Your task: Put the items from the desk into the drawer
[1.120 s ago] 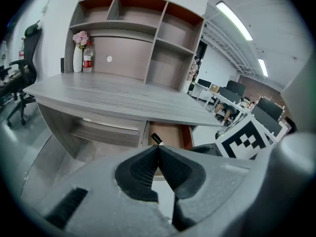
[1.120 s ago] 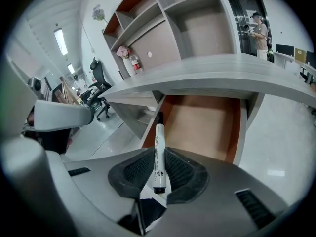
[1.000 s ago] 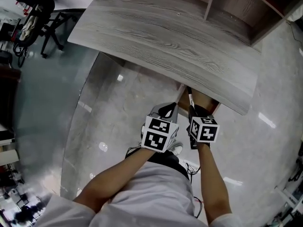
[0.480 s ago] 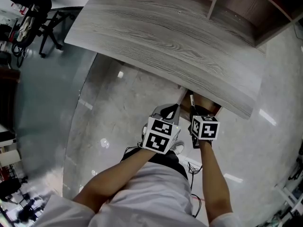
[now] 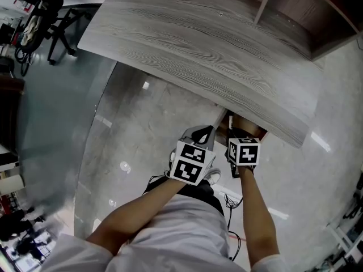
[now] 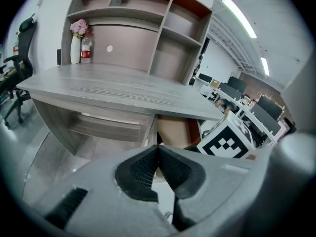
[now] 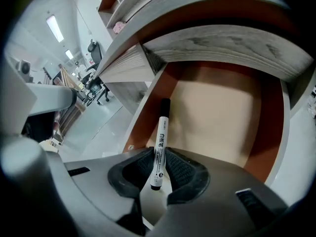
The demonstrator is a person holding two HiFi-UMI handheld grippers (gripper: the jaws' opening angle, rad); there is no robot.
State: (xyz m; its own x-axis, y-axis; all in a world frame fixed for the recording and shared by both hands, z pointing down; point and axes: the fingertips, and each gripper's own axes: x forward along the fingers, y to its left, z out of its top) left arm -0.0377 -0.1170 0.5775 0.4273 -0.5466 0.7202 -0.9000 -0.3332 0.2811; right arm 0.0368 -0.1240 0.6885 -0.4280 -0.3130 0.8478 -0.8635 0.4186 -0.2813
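Observation:
My right gripper (image 7: pixel 159 158) is shut on a white marker (image 7: pixel 160 144) with a black cap, held pointing forward over the open drawer (image 7: pixel 219 112). The drawer has a tan bottom and reddish-brown walls and sits under the grey wooden desk (image 5: pixel 215 50). In the head view the right gripper (image 5: pixel 231 130) hangs at the drawer's mouth (image 5: pixel 249 126), and the marker (image 5: pixel 231 121) just pokes out ahead of it. My left gripper (image 6: pixel 157 163) is shut with nothing between its pads, a little left of the drawer (image 6: pixel 175 131); in the head view it (image 5: pixel 204 134) sits beside the right one.
A vase of flowers (image 6: pixel 77 42) and a bottle (image 6: pixel 86 48) stand at the desk's back left under the shelf unit (image 6: pixel 148 23). A black office chair (image 5: pixel 39 16) stands left of the desk. A closed drawer front (image 6: pixel 106 127) lies under the desktop. The floor is glossy grey.
The head view has shifted slightly, so the desk sits a bit further right. Both grippers have held nearly still at the drawer, the right one edging forward with the marker.

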